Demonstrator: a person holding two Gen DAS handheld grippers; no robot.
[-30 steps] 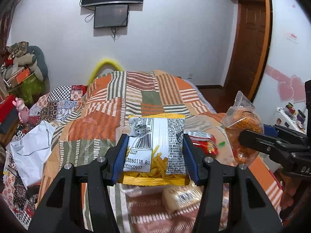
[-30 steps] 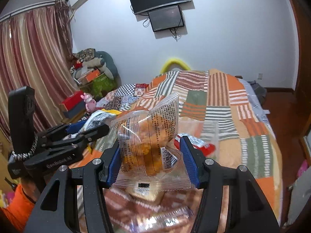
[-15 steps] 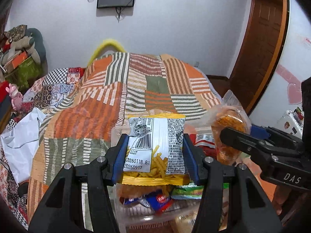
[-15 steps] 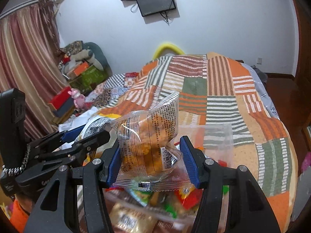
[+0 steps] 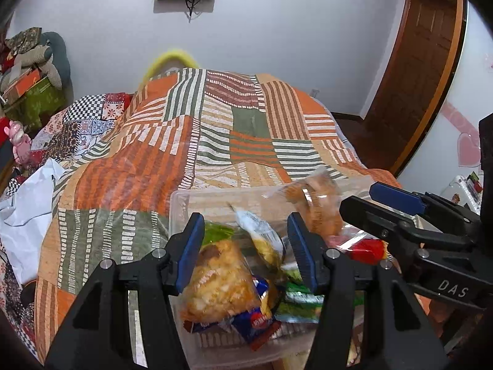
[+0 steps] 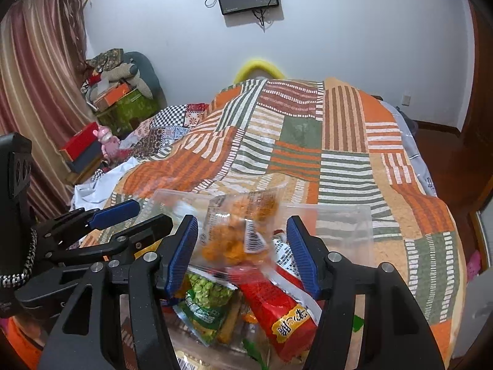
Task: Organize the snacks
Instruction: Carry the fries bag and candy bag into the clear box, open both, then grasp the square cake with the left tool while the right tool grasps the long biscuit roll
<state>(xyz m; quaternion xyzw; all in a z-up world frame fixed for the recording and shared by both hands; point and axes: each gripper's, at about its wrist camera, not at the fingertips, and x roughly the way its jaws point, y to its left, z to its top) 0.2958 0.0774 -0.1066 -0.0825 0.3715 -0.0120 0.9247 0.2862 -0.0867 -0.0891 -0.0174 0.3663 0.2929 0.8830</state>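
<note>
Fingers of both grippers spread, empty, above clear plastic bin of crinkly packets.

Even, soft indoor light; black fisheye vignette bends the corners; the orange snack bag (between the right claw's pads) smears with motion blur.
</note>
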